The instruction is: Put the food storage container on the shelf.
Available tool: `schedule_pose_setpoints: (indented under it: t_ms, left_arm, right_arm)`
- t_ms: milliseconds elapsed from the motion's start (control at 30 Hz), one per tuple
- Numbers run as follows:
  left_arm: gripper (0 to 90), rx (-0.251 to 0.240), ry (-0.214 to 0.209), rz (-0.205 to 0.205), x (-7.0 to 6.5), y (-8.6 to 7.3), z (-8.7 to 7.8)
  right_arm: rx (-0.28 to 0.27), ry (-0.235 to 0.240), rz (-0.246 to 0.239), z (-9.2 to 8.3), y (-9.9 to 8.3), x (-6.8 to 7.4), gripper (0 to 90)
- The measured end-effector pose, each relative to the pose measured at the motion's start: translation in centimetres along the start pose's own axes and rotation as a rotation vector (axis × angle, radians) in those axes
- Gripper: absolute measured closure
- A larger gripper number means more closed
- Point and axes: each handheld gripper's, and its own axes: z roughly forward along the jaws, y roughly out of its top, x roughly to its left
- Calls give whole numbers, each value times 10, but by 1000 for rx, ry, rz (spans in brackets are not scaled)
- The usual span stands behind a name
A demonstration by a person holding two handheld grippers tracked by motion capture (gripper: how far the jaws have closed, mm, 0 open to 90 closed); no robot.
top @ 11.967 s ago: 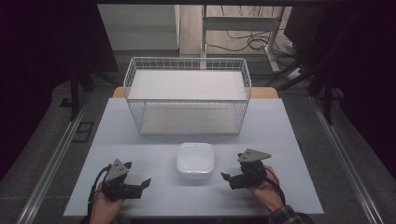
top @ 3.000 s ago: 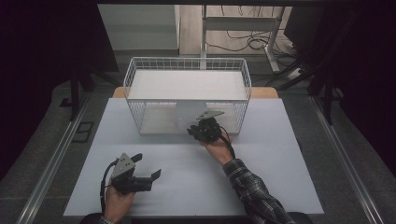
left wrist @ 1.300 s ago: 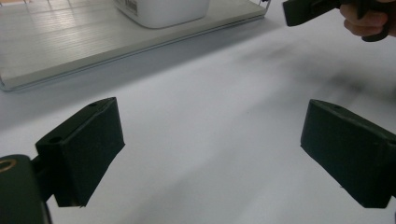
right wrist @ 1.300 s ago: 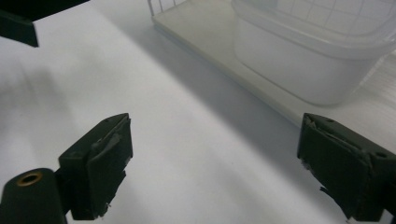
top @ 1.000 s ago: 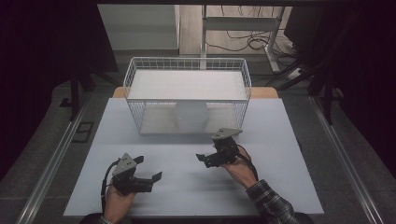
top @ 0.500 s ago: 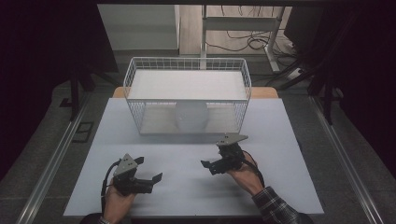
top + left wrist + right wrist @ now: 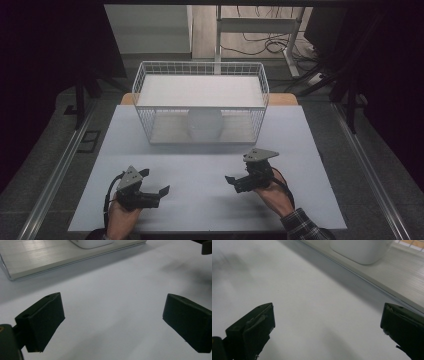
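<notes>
Closest to us we count two hands, and each one holds one set of tongs over the white table (image 7: pixel 300 150). The left hand (image 7: pixel 120 217) holds the left tongs (image 7: pixel 159 191), and the right hand (image 7: pixel 274 194) holds the right tongs (image 7: pixel 231 180). Both tongs sit low over the table and point toward each other, with bare table between them. In the left gripper view we see its two black jaws spread wide apart with nothing between them, just the white tabletop. In the right gripper view its two black jaws are spread wide too, and they grip nothing. Farther back stands one white wire basket (image 7: pixel 200 70) at the far side of the table. Inside it we see one white bowl (image 7: pixel 204 125), sitting on the basket's pale floor near the front wall, about in the middle. The bowl is well apart from both tongs. Behind the table we see some cables (image 7: pixel 270 47) on the floor.
</notes>
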Motion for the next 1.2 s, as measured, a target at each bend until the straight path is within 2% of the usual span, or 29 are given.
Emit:
schedule_pose_setpoints:
  t_ms: [433,933,1200]
  left_arm:
    - [33,-3,22,-4,3,-3,-7]
    - [33,-7,38,-16,6,-6,-12]
    - [32,-4,42,-14,6,-6,-12]
  right_arm:
    - [-8,-65,32,-30,-25,-8,0]
    - [-27,-179,65,-65,-50,-18,0]
    - [-30,-222,108,-86,-68,-24,0]
